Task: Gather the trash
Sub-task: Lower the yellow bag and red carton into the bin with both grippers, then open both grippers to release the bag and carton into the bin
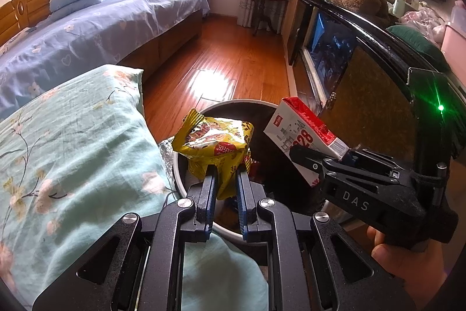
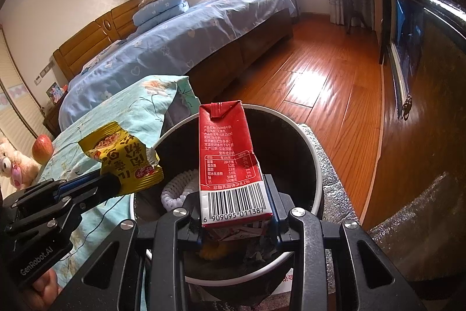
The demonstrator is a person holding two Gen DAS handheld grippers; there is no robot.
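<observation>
My left gripper (image 1: 226, 179) is shut on a crumpled yellow snack wrapper (image 1: 217, 142) and holds it over the near-left rim of a round black trash bin (image 1: 291, 179) with a white rim. My right gripper (image 2: 236, 206) is shut on a red and white milk carton (image 2: 228, 153), held upright above the bin (image 2: 291, 142). The carton (image 1: 303, 133) and right gripper (image 1: 335, 162) show at right in the left wrist view. The wrapper (image 2: 122, 156) and left gripper (image 2: 96, 184) show at left in the right wrist view. White foam netting (image 2: 177, 188) lies inside the bin.
A teal floral pillow (image 1: 72, 142) lies left of the bin. A bed with blue bedding (image 1: 102, 28) stands beyond it. A black cabinet (image 1: 364, 54) runs along the right. A wooden floor (image 1: 233, 54) stretches ahead. An apple (image 2: 42, 147) and a plush toy (image 2: 14, 162) sit at far left.
</observation>
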